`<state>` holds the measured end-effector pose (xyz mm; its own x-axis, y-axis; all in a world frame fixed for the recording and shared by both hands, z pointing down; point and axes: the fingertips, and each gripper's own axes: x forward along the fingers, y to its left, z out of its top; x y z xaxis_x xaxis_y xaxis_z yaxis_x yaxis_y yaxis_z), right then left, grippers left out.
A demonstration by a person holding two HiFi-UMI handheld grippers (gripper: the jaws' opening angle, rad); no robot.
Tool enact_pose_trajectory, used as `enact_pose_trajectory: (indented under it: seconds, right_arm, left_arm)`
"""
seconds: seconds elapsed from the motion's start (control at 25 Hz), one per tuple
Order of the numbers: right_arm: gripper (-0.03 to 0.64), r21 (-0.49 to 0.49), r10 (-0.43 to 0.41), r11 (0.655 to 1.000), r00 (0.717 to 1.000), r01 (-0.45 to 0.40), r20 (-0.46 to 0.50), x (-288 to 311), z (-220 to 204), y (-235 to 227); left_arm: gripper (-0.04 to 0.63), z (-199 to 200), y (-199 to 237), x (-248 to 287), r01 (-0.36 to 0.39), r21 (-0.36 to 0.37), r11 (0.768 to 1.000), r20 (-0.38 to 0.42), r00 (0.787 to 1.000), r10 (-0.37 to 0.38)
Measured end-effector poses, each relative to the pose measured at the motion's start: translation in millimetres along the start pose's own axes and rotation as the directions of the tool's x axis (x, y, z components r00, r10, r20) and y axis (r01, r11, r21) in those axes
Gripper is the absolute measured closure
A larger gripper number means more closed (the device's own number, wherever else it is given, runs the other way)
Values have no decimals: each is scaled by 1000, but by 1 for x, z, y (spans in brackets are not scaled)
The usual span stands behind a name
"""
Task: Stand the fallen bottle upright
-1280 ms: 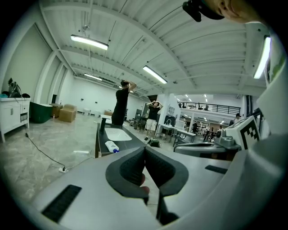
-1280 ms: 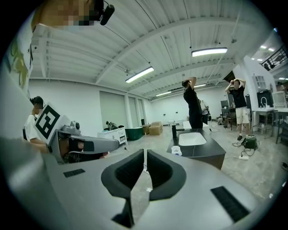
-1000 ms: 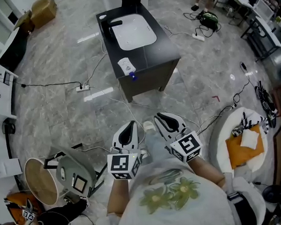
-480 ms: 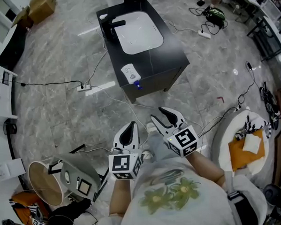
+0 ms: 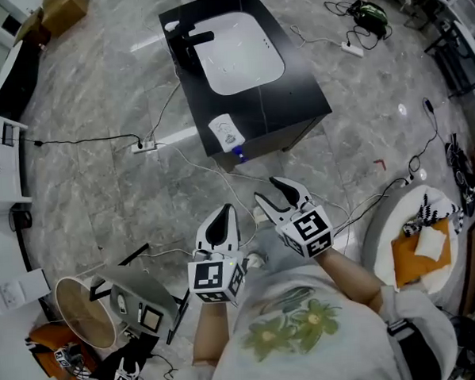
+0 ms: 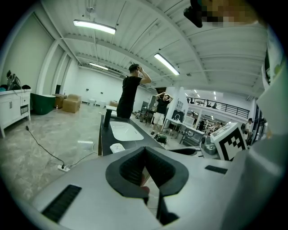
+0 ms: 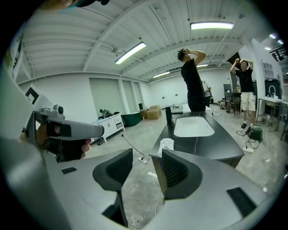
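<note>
Marble floor, big hall; black worktop with white sink ahead. Fallen bottle lies on side at worktop's near corner, well apart from both claws. Step: approach. Left claw pinched together, empty. Right claw wide, jaws just been opening, nothing between. Next, likely: reach bottle, close round body, tip upright.

No words or numbers are showing clearly enough to read. The fallen bottle on the desk is carrying a white label whose print is too small to make out. The left gripper and right gripper are showing only black-and-white square marker patterns on their cubes.
</note>
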<state>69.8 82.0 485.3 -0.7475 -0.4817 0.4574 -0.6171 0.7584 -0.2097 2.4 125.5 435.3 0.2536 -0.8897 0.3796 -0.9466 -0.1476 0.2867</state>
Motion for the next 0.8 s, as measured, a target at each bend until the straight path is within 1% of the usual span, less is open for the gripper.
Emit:
enact_pose_trajectory:
  seconds: [0.16,0.32,0.64,0.8]
  right_arm:
    - [416,-3,9,1000,999,-9,-36,25,-6,-14]
    - [397,14,11,1000,997,-10,-74,55,-15,-28]
    - [390,9,-9,1000,991,10,-133,101,-29,-52]
    - [390,15,-13,1000,987,15,-162,123,-36,-63]
  left_arm:
    - [577,0,8,19,-10,-15,1000,-11,1000,10]
    - [577,0,18,38,-21,-19,1000,-25,999,21]
    - [577,-3,38,62,-63,-40,997,-62,996,61]
    - [577,-3,48,77,-83,-62,995,-74,994,78]
